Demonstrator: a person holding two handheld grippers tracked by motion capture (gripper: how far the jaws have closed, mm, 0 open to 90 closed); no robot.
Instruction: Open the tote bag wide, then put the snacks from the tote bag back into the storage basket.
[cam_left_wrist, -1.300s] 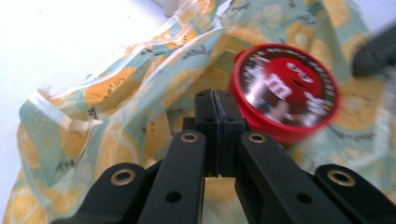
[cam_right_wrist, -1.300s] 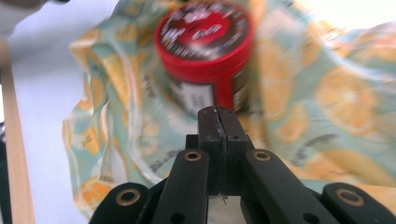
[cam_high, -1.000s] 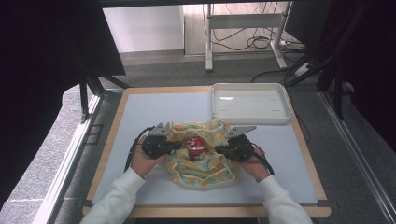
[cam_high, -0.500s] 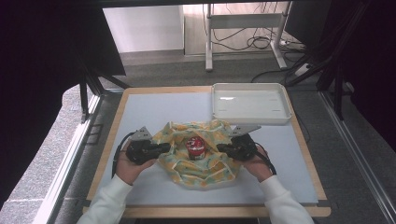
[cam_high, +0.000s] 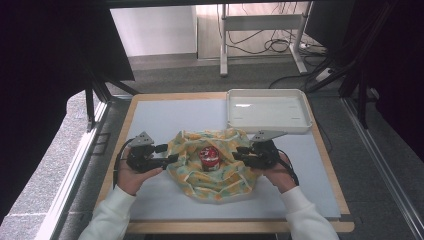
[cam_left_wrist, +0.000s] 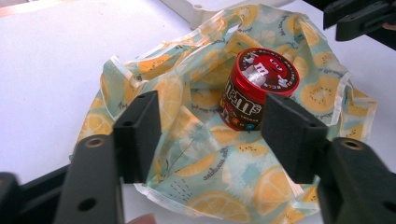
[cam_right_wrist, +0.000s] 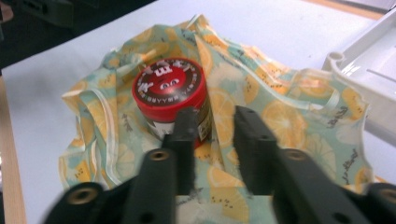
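A red candy tub (cam_high: 208, 158) stands upright in the middle of a crumpled lemon-print cloth (cam_high: 216, 177) on the tabletop (cam_high: 160, 117). The left gripper (cam_high: 170, 159) sits at the cloth's left edge, its jaws just opened wide, nothing clamped. The right gripper (cam_high: 239, 152) hovers at the right edge, its jaws just parted, nothing pinched.

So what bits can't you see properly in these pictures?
- M&M's tub: its lower front sits behind the right gripper jaws in the right gripper view.
- Lemon-print cloth: what's under its folds is hidden.
- White tray: cut off by the right gripper view's edge.
- Tub's small print: blurred.
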